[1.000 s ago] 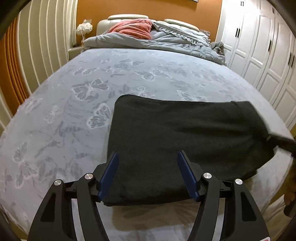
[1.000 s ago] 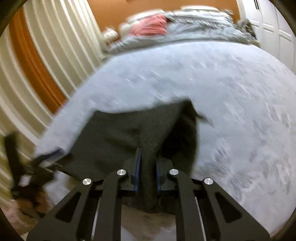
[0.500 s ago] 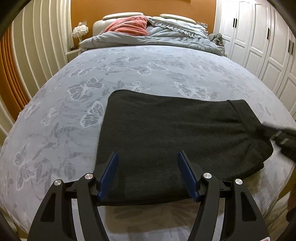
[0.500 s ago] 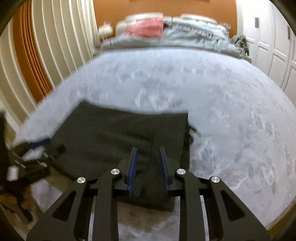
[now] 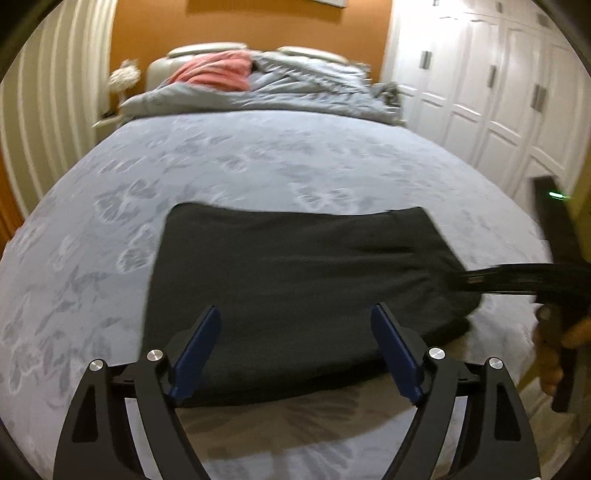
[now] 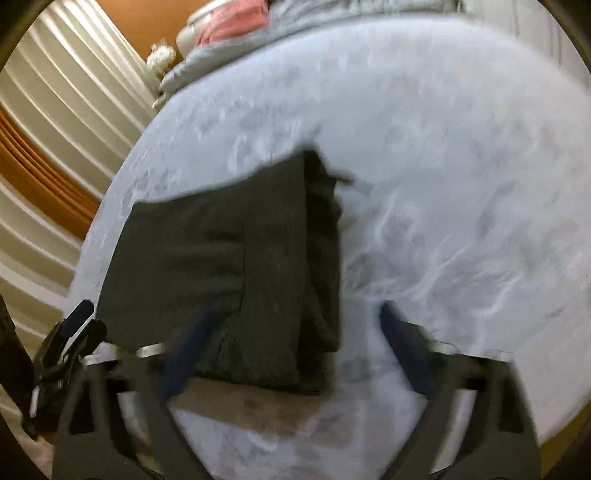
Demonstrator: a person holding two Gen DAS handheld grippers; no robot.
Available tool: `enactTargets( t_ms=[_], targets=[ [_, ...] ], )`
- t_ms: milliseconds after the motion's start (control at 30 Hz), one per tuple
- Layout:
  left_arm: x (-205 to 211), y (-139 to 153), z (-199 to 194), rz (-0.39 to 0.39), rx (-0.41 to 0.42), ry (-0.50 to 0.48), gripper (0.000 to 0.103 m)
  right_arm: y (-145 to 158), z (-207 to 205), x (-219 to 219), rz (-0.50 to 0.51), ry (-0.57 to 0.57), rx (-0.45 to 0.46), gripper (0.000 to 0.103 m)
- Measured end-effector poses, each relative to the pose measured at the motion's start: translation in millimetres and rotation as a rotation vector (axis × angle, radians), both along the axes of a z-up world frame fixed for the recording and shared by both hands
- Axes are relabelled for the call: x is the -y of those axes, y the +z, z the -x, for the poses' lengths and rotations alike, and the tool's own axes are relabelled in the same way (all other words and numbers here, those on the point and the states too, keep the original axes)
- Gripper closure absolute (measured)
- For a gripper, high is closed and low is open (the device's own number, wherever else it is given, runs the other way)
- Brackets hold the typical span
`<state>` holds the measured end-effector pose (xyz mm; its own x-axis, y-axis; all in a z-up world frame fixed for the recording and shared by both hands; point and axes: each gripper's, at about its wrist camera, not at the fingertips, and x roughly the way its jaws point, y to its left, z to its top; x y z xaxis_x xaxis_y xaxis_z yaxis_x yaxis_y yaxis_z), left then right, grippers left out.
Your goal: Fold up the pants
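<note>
Since the earlier frames, both tongs have let go: the right tongs (image 6: 291, 347), which a second ago pinched a fold of the pants (image 5: 295, 288), have just been opening and now stand spread, the cloth lying under and between the pads without being pressed. Left tongs (image 5: 295, 354) have also just been opening further and stand wide apart, nothing gripped, the near hem of the pants lying between and below the blue pads (image 5: 195, 350).

Pants: dark grey, folded into a flat, roughly rectangular stack, lying on the near part of the bed (image 5: 258, 158), close to its near edge. In the right wrist view a narrower layer (image 6: 317, 266) runs along the stack's right side, with a small dark tab (image 6: 343, 179) sticking out at its far corner. Surface largely smooth; the view is blurred, so finer creases cannot be judged.

Bed: pale blue-grey cover with a butterfly pattern. At the head, a crumpled grey duvet (image 5: 303, 92) and a pink cloth (image 5: 214, 74).

Surroundings: orange wall (image 5: 240, 26) behind the headboard, white wardrobe doors (image 5: 498, 92) to the right, cream ribbed curtain (image 6: 62, 110) to the left. In the left wrist view the right tongs' black body enters from the right edge, held by a hand (image 5: 554, 350).
</note>
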<state>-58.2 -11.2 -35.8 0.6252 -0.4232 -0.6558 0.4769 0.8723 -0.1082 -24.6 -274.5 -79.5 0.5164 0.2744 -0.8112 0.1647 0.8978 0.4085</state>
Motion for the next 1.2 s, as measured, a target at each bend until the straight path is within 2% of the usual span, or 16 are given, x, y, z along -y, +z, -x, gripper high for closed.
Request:
enactTargets(
  t_ms=[33, 67, 100, 233, 367, 433, 467, 500, 533, 567, 633, 700, 733, 833, 867, 1200],
  targets=[
    [5.2, 0.7, 2.5, 0.001, 0.006, -0.028, 0.020, 7.0, 3.4, -2.9, 0.029, 0.008, 0.031, 0.070],
    [12.2, 1.5, 6.7, 0.007, 0.013, -0.068, 0.020, 15.2, 7.1, -6.0, 0.036, 0.026, 0.058, 0.086],
    [17.5, 2.1, 9.6, 0.015, 0.020, -0.096, 0.019, 28.1, 9.8, -8.3, 0.000, 0.051, 0.097, 0.088],
    [49.4, 3.6, 21.5, 0.028, 0.088, -0.193, 0.017, 60.8, 8.5, -12.3, -0.137, 0.110, 0.181, 0.089],
    [85.7, -6.1, 21.7, -0.063, 0.178, -0.224, 0.017, 71.4, -6.4, -22.9, -0.251, 0.190, 0.164, 0.089],
    [98.5, -15.2, 11.8, -0.071, 0.157, -0.227, 0.020, 68.7, -13.6, -25.3, -0.281, 0.209, 0.145, 0.089],
    [102.2, -19.8, 5.5, -0.074, 0.137, -0.221, 0.029, 68.2, -14.7, -25.3, -0.284, 0.219, 0.138, 0.089],
    [103.9, -23.8, -1.1, -0.072, 0.111, -0.220, 0.067, 66.9, -16.6, -24.9, -0.283, 0.227, 0.135, 0.088],
    [103.5, -27.3, -9.5, -0.071, 0.070, -0.215, 0.093, 64.7, -16.1, -21.1, -0.280, 0.228, 0.130, 0.084],
    [99.9, -30.9, -19.2, -0.056, 0.017, -0.210, 0.094, 64.1, -12.0, -16.2, -0.272, 0.215, 0.132, 0.080],
    [80.2, -26.7, -36.2, 0.044, -0.043, -0.158, 0.096, 62.4, -8.6, -0.9, -0.224, 0.159, 0.148, 0.070],
    [57.2, -8.0, -46.3, 0.127, -0.038, -0.098, 0.096, 61.6, 4.6, 13.8, -0.100, 0.053, 0.159, 0.034],
    [46.9, 1.1, -48.7, 0.163, -0.029, -0.072, 0.096, 61.8, 9.4, 14.6, -0.009, 0.021, 0.157, 0.033],
    [14.9, 22.4, -51.1, 0.242, 0.012, 0.001, 0.096, 55.8, 14.6, -7.9, 0.364, 0.014, 0.121, 0.033],
    [6.0, 26.2, -51.1, 0.261, 0.017, 0.020, 0.096, 53.1, 16.0, -15.7, 0.424, 0.025, 0.118, 0.033],
    [-53.5, 45.5, -49.8, 0.339, 0.044, 0.136, 0.096, 13.1, 12.3, -59.8, 0.542, 0.137, 0.050, 0.034]
  ],
)
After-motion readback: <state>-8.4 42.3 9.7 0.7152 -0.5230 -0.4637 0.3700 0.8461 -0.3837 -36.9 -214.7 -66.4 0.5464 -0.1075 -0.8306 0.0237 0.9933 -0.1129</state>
